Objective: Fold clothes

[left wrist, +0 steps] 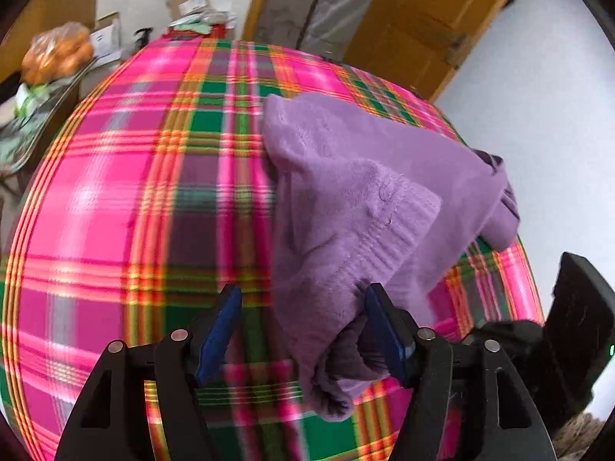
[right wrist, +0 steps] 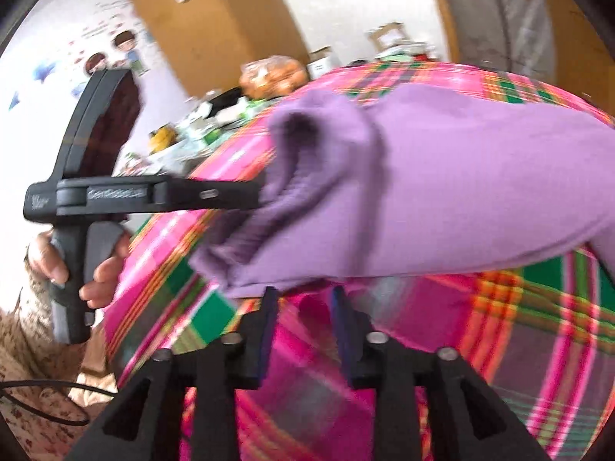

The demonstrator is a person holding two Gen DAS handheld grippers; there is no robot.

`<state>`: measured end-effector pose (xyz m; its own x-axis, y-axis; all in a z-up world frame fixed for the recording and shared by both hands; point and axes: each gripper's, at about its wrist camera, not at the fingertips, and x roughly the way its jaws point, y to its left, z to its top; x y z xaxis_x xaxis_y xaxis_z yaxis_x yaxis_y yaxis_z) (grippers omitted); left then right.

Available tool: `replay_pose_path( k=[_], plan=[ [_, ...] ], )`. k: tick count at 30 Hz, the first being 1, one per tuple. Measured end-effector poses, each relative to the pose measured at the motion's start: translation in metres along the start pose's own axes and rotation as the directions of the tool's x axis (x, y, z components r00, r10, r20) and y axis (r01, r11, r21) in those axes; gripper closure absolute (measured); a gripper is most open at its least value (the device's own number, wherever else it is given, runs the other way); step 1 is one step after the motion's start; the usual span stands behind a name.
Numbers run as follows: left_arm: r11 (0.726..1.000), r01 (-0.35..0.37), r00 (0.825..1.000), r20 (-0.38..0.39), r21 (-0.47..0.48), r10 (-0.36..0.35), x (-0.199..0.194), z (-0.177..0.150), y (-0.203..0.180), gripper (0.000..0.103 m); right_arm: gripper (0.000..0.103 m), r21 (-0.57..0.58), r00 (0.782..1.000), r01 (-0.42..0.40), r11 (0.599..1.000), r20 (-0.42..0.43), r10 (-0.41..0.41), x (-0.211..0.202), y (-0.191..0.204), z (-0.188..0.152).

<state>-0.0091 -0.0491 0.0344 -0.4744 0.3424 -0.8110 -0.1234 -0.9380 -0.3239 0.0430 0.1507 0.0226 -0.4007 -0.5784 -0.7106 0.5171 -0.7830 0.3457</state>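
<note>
The left tongs (left wrist: 303, 330) are hanging wide apart with the purple sweater (left wrist: 365, 199) draped over 1 finger above the plaid bench (left wrist: 115, 192); the right tongs (right wrist: 303, 307) are gaping underneath, gripping nothing.

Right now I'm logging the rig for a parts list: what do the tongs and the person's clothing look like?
Both tongs, left and right, have black angular plastic linkages with silver pivot pins and dark blue finger pads. The left unit's pistol-style handle is dark grey. The sleeve is beige with a small floral print.
</note>
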Motion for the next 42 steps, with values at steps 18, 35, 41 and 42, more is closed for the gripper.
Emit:
replay_pose_path(
  k=[18,35,41,42],
  plan=[
    [0.991,-0.041,0.999,0.026,-0.128,0.045,-0.040,-0.032,0.047,0.035,0.063,-0.088,0.965,0.212,0.973,0.175,-0.194,-0.032,0.022,0.022],
    [0.992,0.020,1.000,-0.019,-0.122,-0.023,-0.027,-0.041,0.036,0.035,0.057,-0.315,0.979,0.204,0.927,0.083,-0.187,0.024,0.085,0.020],
    [0.993,0.035,0.999,-0.023,-0.114,-0.038,-0.016,-0.035,0.029,0.035,0.057,-0.369,0.922,0.386,0.845,0.127,-0.366,0.029,0.097,0.013],
    [0.993,0.039,0.999,-0.026,-0.114,-0.042,-0.014,-0.034,0.029,0.035,0.057,-0.368,0.914,0.405,0.837,0.142,-0.379,0.029,0.099,0.012]
  ],
)
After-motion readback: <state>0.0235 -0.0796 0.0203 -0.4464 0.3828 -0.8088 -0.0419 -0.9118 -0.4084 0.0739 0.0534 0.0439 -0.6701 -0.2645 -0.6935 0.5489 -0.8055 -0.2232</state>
